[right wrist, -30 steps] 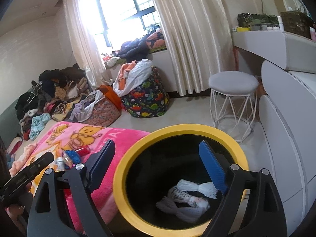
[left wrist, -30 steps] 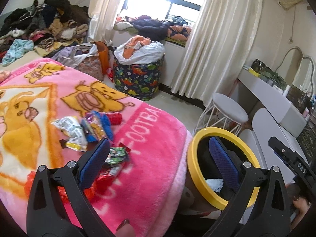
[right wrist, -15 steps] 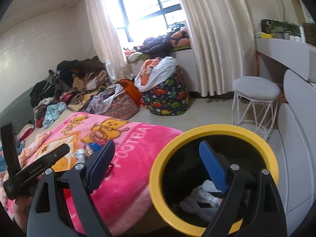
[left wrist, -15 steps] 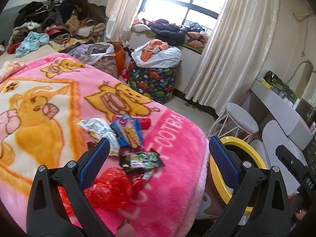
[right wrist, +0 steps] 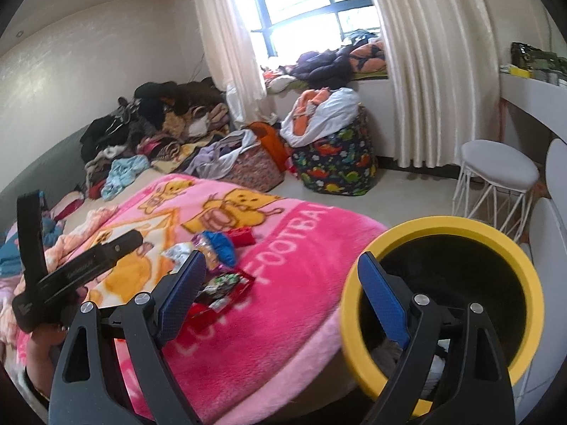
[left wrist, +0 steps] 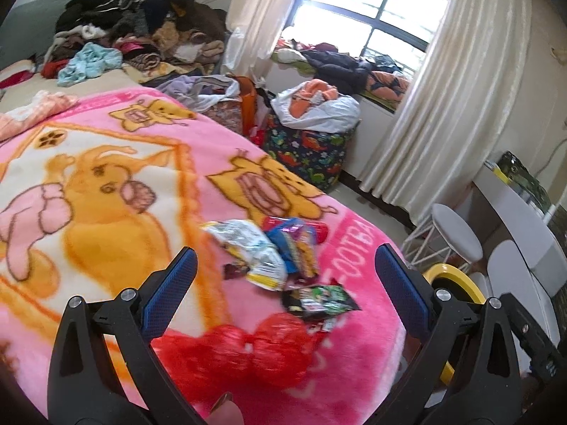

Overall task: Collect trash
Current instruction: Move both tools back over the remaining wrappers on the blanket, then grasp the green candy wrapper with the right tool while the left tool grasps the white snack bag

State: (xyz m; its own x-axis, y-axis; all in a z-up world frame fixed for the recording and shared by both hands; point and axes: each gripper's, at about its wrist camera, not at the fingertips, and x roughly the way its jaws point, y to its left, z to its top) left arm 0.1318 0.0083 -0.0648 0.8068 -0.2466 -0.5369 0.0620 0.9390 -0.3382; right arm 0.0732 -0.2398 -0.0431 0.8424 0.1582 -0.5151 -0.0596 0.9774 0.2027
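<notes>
Several snack wrappers [left wrist: 269, 248] lie in a heap on the pink cartoon blanket [left wrist: 106, 184], with a dark green wrapper [left wrist: 319, 299] and a crumpled red plastic bag [left wrist: 248, 350] nearest me. My left gripper [left wrist: 281, 294] is open and empty above the red bag. The wrappers also show in the right wrist view [right wrist: 216, 251]. My right gripper [right wrist: 281, 292] is open and empty, between the bed's edge and the yellow-rimmed black bin [right wrist: 443, 226]. The bin's rim shows in the left wrist view [left wrist: 457, 276].
A dinosaur-print laundry bag [right wrist: 336, 166] and a patterned basket of clothes [right wrist: 248, 166] stand on the floor by the window. A white stool [right wrist: 496, 177] and a white desk [right wrist: 531, 102] are at right. Clothes [left wrist: 134, 42] are piled at the bed's far end.
Both grippers swung left, away from the bin and over the bed. The wrappers and red bag now sit centred between my left fingers. The bin slid to the right in both views.
</notes>
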